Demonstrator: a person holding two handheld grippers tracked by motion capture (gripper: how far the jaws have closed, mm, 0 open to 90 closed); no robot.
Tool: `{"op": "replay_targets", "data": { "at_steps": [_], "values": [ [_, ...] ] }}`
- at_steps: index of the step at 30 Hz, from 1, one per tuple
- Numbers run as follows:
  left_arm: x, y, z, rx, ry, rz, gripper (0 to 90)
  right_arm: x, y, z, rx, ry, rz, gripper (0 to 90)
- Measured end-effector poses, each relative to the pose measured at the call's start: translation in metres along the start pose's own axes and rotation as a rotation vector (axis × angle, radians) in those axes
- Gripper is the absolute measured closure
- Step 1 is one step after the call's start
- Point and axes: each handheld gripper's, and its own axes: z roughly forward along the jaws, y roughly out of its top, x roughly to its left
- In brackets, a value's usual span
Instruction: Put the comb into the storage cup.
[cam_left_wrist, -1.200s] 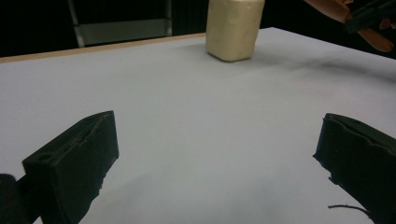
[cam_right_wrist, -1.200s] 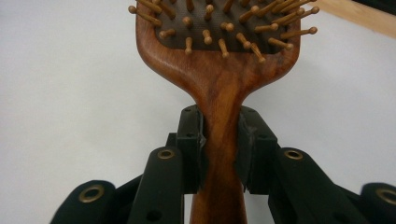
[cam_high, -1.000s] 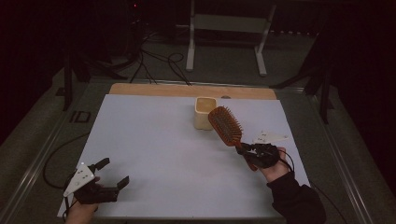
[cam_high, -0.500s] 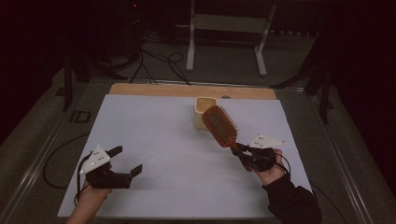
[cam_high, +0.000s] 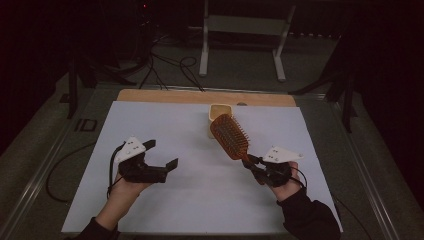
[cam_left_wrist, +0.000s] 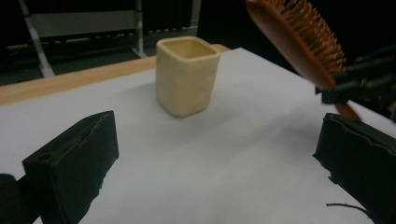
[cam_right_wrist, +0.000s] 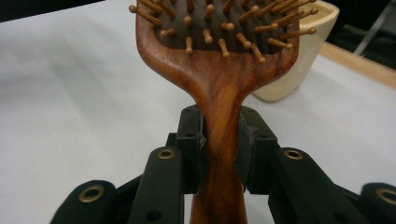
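Note:
A wooden paddle hairbrush (cam_high: 229, 136) with brown bristles is held up off the table, its head reaching toward a cream square cup (cam_high: 219, 116). My right gripper (cam_high: 254, 167) is shut on the brush's handle (cam_right_wrist: 220, 135), both pads pressing its sides. In the left gripper view the cup (cam_left_wrist: 187, 74) stands upright ahead and the hairbrush (cam_left_wrist: 299, 39) hangs at the upper right. My left gripper (cam_high: 161, 155) is open with nothing between its jaws, raised over the left half of the white sheet (cam_high: 190, 200).
A wooden strip (cam_high: 165, 96) runs along the table's far edge. A metal stand (cam_high: 240, 30) and cables (cam_high: 165, 65) lie on the dark floor beyond. A cable (cam_high: 60, 165) trails off the table's left side.
My left gripper has risen and moved up the table and to the right, toward the middle. The right gripper with the brush has shifted slightly left, bringing the brush head nearer the cup.

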Motion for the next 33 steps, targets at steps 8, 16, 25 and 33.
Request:
{"op": "replay_targets", "data": {
  "at_steps": [8, 16, 25, 33],
  "values": [
    [-0.017, 0.027, 0.029, 0.001, -0.046, -0.026, 0.1, 0.005, 0.000, 0.003, 0.007, 0.002, -0.018, 73.3],
    [-0.025, 0.043, 0.060, 0.004, -0.118, -0.132, 0.1, 0.007, 0.000, 0.007, 0.021, 0.015, -0.029, 73.2],
    [-0.026, 0.048, 0.089, -0.007, -0.228, -0.325, 0.1, 0.007, 0.000, 0.007, 0.024, 0.026, -0.012, 73.2],
    [-0.030, 0.048, 0.111, 0.028, -0.263, -0.429, 0.2, 0.008, 0.000, 0.008, 0.027, 0.027, -0.011, 73.2]
  ]
}}
